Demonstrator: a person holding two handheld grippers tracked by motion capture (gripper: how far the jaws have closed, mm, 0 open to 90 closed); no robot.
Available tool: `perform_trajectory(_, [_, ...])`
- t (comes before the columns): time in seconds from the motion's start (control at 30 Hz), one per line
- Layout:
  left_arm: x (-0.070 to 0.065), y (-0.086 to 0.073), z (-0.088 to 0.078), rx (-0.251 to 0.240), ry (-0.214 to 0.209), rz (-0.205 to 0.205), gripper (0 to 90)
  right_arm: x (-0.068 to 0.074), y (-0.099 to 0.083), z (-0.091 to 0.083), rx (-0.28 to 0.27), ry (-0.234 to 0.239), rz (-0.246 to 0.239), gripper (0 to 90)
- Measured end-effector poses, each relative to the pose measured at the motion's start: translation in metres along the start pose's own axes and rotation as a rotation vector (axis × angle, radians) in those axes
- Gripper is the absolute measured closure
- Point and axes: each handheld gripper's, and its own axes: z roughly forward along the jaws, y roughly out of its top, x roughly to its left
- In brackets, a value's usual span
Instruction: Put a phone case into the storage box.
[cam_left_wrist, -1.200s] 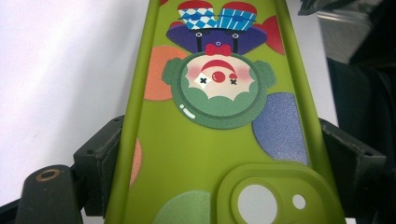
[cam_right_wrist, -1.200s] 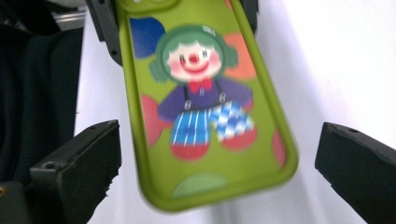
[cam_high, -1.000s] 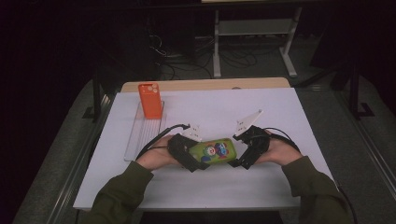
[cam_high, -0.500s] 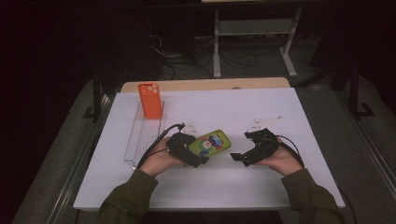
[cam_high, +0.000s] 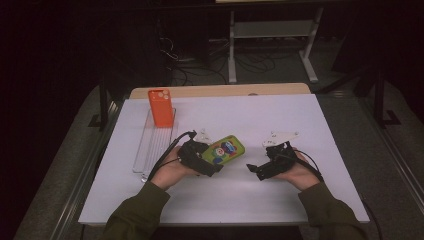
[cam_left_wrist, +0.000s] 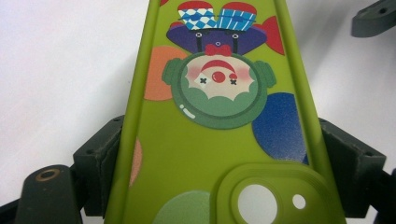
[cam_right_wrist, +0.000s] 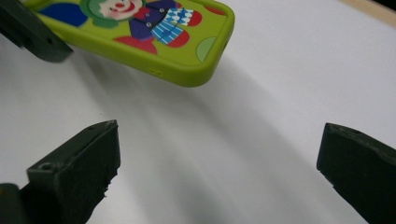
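The left gripper (cam_high: 210, 162) pinches a lime-green rubbery phone case printed with a clown (cam_high: 224, 149) by its camera-hole end, holding it near the middle of the white table (cam_high: 300, 115) with the free end pointing toward two o'clock. At three o'clock from the case, apart from it, the right gripper (cam_high: 256, 169) has its jaws spread wide with only tabletop between them. At eleven o'clock, an orange phone case (cam_high: 160, 107) stands upright in a clear plastic slotted rack (cam_high: 150, 150).

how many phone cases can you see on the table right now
2. A green phone case with a clown picture is clamped in the left gripper near the table's middle. An orange phone case stands upright in the clear rack at the left.
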Motion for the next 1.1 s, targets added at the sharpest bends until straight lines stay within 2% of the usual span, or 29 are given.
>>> perform_trajectory(0.07, [0.000,0.000,0.000,-0.008,-0.002,-0.001,15.5,0.003,0.000,0.001,0.002,-0.008,-0.016,0.0])
perform_trajectory(0.13, [0.001,0.001,-0.001,-0.008,-0.003,-0.005,15.4,0.007,0.000,0.002,-0.004,-0.033,-0.063,0.0])
perform_trajectory(0.2, [0.000,0.001,-0.001,-0.015,-0.006,-0.010,15.4,0.010,0.000,0.003,-0.012,-0.046,-0.085,0.0])
perform_trajectory(0.33, [0.001,0.001,0.000,-0.009,-0.008,0.000,15.4,0.014,0.002,0.004,-0.009,-0.094,-0.183,0.0])
perform_trajectory(0.6, [0.001,0.002,0.000,-0.001,-0.014,0.022,15.4,0.023,0.004,0.003,-0.046,-0.161,-0.328,0.0])
perform_trajectory(0.63, [0.001,0.002,0.000,0.000,-0.014,0.023,15.5,0.024,0.004,0.003,-0.051,-0.161,-0.325,0.0])
perform_trajectory(0.7, [0.001,0.002,0.000,-0.003,-0.015,0.023,15.5,0.026,0.004,0.003,-0.053,-0.168,-0.363,0.0])
perform_trajectory(0.77, [0.001,0.003,0.000,0.001,-0.016,0.025,15.5,0.027,0.004,0.003,-0.062,-0.175,-0.373,0.0])
perform_trajectory(0.87, [0.001,0.003,-0.001,0.003,-0.013,0.024,15.5,0.030,0.004,0.003,-0.077,-0.194,-0.414,0.0])
perform_trajectory(1.0, [-0.001,0.003,0.001,-0.021,-0.016,-0.002,15.4,0.034,0.004,0.003,-0.087,-0.232,-0.483,0.0])
perform_trajectory(1.03, [-0.001,0.003,0.001,-0.019,-0.016,0.005,15.5,0.035,0.004,0.003,-0.089,-0.237,-0.504,0.0])
perform_trajectory(1.07, [-0.002,0.003,0.002,-0.026,-0.016,-0.007,15.5,0.036,0.004,0.004,-0.089,-0.241,-0.505,0.0])
perform_trajectory(1.1, [-0.001,0.003,0.001,-0.019,-0.016,0.002,15.5,0.036,0.004,0.004,-0.084,-0.253,-0.538,0.0])
